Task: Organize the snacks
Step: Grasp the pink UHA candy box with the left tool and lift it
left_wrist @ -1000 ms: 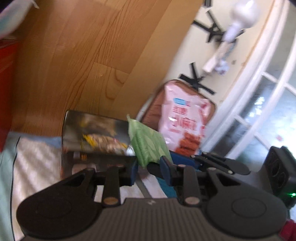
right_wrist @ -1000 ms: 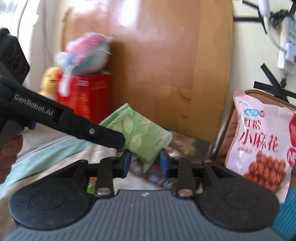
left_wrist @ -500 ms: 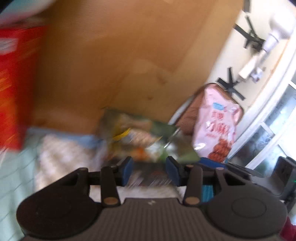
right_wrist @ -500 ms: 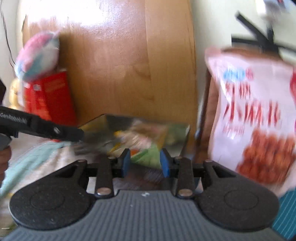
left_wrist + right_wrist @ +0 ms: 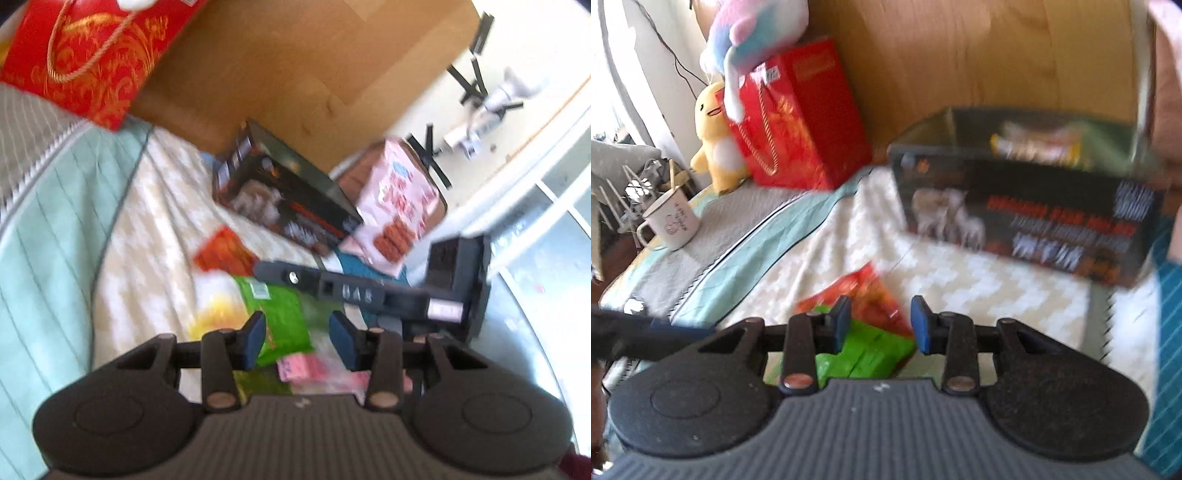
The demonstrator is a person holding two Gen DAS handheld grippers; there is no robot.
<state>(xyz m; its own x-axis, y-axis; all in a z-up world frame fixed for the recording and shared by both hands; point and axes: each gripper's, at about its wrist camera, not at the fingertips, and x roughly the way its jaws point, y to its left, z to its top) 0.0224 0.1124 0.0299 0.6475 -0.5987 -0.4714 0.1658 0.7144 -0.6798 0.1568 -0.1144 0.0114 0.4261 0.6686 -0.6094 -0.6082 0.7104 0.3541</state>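
Observation:
My left gripper (image 5: pixel 298 339) hovers over a bright green snack packet (image 5: pixel 284 321) lying on the bedspread. Its jaws are closing and the pads touch nothing. Pink packets (image 5: pixel 317 373) lie just under it, and an orange packet (image 5: pixel 225 254) lies farther out. One of the right gripper's fingers (image 5: pixel 295 277) crosses in front. My right gripper (image 5: pixel 881 325) is open above the orange packet (image 5: pixel 864 295) and the green packet (image 5: pixel 864 350), gripping neither. A black open-top box (image 5: pixel 1015 221) with packets inside stands ahead by the headboard, beside a pink snack bag (image 5: pixel 399 206).
A red gift bag (image 5: pixel 798 122), a yellow plush duck (image 5: pixel 713 147) and a white mug (image 5: pixel 672 221) stand at the left of the bed. The wooden headboard (image 5: pixel 295 66) rises behind the box. A window frame (image 5: pixel 535 206) is at the right.
A second ago both grippers were at a pale green packet in the air. Now neither has it, and both have dropped toward the loose packets on the bedspread.

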